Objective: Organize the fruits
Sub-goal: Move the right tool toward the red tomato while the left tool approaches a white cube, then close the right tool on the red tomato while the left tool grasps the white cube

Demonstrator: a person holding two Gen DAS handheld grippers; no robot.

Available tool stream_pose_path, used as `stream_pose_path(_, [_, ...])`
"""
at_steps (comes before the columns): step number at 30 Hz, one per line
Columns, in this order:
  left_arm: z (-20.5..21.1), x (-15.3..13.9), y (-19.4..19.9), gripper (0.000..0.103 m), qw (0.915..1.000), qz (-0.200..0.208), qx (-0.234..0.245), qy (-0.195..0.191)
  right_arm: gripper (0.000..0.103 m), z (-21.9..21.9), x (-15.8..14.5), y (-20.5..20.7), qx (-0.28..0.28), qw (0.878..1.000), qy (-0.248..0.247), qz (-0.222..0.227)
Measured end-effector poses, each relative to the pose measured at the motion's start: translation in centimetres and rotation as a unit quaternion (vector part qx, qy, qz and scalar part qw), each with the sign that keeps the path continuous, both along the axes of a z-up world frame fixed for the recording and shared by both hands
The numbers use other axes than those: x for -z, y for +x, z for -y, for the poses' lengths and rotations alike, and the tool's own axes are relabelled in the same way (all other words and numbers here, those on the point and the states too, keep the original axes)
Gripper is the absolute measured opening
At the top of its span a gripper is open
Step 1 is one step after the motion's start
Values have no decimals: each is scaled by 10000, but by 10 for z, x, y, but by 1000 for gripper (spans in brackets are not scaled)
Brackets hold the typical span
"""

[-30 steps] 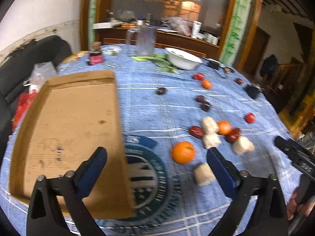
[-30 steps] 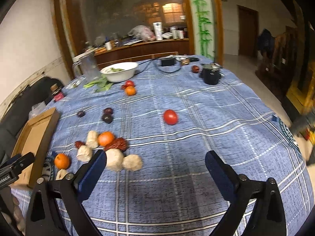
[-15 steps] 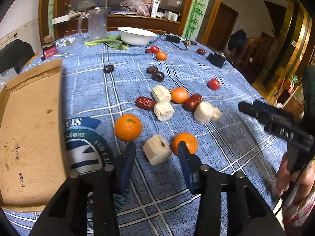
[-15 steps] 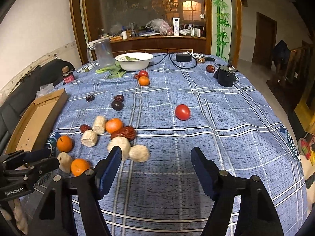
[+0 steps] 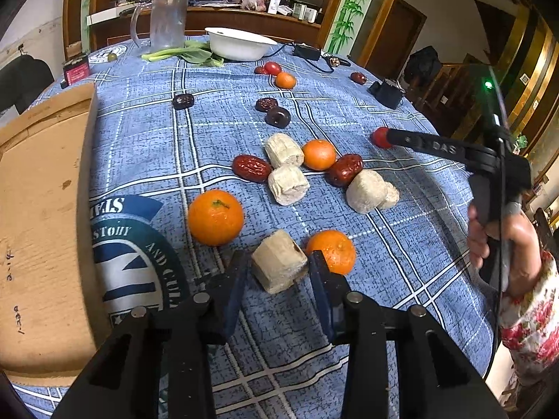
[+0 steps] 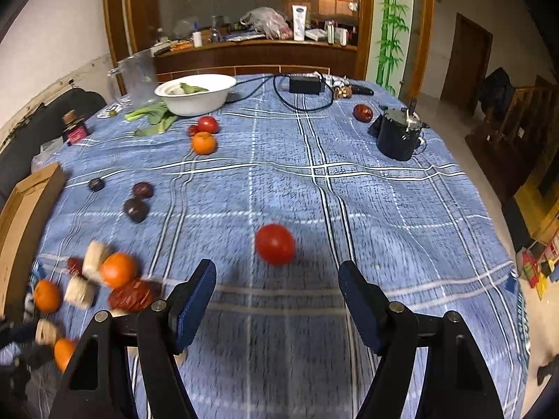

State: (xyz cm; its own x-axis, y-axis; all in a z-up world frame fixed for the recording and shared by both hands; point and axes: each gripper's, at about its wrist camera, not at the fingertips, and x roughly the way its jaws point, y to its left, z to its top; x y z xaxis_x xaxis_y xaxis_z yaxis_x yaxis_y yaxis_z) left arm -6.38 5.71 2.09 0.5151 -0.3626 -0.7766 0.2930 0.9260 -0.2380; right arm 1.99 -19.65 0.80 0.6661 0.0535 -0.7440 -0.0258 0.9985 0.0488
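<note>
My left gripper (image 5: pixel 277 262) is closing its jaws on a beige cut chunk (image 5: pixel 279 267); both pads touch its sides. An orange (image 5: pixel 215 217) lies just left of the chunk and a smaller orange (image 5: pixel 332 251) just right. Further out lie several more beige chunks (image 5: pixel 288 185), red dates (image 5: pixel 251 167) and another orange (image 5: pixel 318 154). My right gripper (image 6: pixel 276 269) stands open with nothing between its fingers. A red tomato (image 6: pixel 275 244) sits on the cloth just beyond its fingertips. In the left wrist view, one right gripper finger (image 5: pixel 419 144) reaches to that tomato (image 5: pixel 380 138).
A cardboard tray (image 5: pixel 38 216) lies at the table's left edge. At the far side stand a white bowl (image 6: pixel 195 94) with greens, a clear jug (image 5: pixel 167 22), a black pot (image 6: pixel 398 136) and cables. Dark fruits (image 6: pixel 136 209), a tomato and an orange (image 6: pixel 203 143) are scattered mid-table.
The left gripper moved right, away from the cardboard tray, and its jaws closed from wide apart onto the beige chunk. The right gripper advanced toward the red tomato and its jaws narrowed.
</note>
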Motion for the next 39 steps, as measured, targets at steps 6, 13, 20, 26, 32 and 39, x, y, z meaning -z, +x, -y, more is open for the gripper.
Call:
stream_pose_path(6, [0,2,6,35,9999,-48,9,-133,70,-2,8,20,-83,9999,-24,-90])
stream_pose_path(13, [-6,3,8,33,9988,-157,199,-409,37,-1,23,28,-75,9992,191,-343])
stream_pose_path(20, [-10,3,7,33,9990,-134,209,-382,31,3,22,24,-19,9989,361,-289])
stream_pose_path(26, [-2,5,9,33,9994,-78,211,-257,32,-5,9,11,-114,9989,448,-111])
stream_pose_path(32, [-7,-1,1,32,9995,76,63,-290,32,-23,-11,-12,-331,9985,436,90])
stream_pose_path(39, [-35,-39,-24,32,9969,601,-228,-448,32,-54,-47,-50,-709,9958,368,452])
